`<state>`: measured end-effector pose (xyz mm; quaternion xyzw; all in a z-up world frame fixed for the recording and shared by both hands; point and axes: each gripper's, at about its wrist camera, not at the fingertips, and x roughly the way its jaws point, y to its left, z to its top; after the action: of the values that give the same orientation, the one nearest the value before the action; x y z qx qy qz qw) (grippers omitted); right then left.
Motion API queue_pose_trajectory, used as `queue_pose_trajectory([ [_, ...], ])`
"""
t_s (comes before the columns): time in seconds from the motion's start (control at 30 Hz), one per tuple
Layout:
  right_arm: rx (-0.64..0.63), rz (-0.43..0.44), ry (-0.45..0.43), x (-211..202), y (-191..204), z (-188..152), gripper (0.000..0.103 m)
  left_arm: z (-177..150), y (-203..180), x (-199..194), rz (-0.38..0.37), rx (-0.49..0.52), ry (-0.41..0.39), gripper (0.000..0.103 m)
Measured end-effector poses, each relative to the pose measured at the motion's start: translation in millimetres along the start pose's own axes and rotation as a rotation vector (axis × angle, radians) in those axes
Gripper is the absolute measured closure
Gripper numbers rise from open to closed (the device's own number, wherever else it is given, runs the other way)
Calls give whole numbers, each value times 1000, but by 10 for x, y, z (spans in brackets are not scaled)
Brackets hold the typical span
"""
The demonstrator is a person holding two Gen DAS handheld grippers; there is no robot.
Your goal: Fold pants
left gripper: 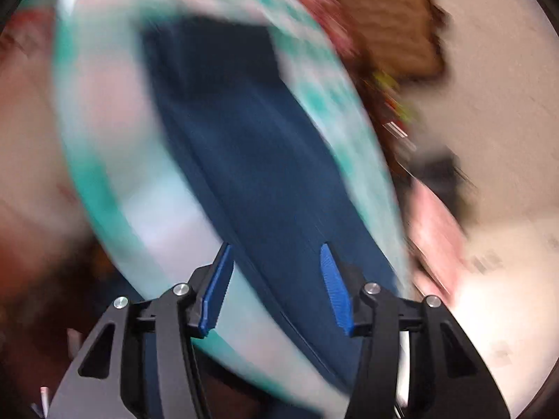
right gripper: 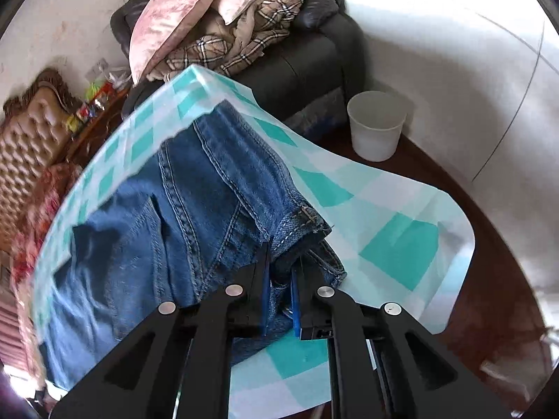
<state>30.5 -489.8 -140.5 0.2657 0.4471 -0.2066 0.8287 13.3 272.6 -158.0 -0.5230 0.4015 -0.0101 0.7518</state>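
Note:
Blue denim pants [right gripper: 195, 209] lie on a teal and white checked cloth [right gripper: 384, 202] over a table. My right gripper [right gripper: 281, 262] is shut on the pants' waistband near a belt loop [right gripper: 307, 214], lifting that edge slightly. In the left wrist view, which is heavily blurred, the pants [left gripper: 258, 160] stretch away as a long dark blue strip on the checked cloth [left gripper: 115, 181]. My left gripper [left gripper: 276, 249] is open above the pants with nothing between its blue pads [left gripper: 333, 279].
A white cup [right gripper: 375, 124] stands on the dark wooden table [right gripper: 489, 244] beyond the cloth. A dark sofa [right gripper: 307, 70] holds pink pillows [right gripper: 181, 10] and a plaid blanket [right gripper: 244, 42]. A tufted brown headboard [right gripper: 31, 129] is at the left.

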Motion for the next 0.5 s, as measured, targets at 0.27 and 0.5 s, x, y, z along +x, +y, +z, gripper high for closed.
queue_pose_trajectory([
  [0.27, -78, -56, -39, -2, 138, -56, 94, -1040, -589, 975, -160, 6, 377, 78],
  [0.5, -94, -16, -43, -75, 73, -62, 94, -1085, -454, 1148, -85, -77, 398, 78],
])
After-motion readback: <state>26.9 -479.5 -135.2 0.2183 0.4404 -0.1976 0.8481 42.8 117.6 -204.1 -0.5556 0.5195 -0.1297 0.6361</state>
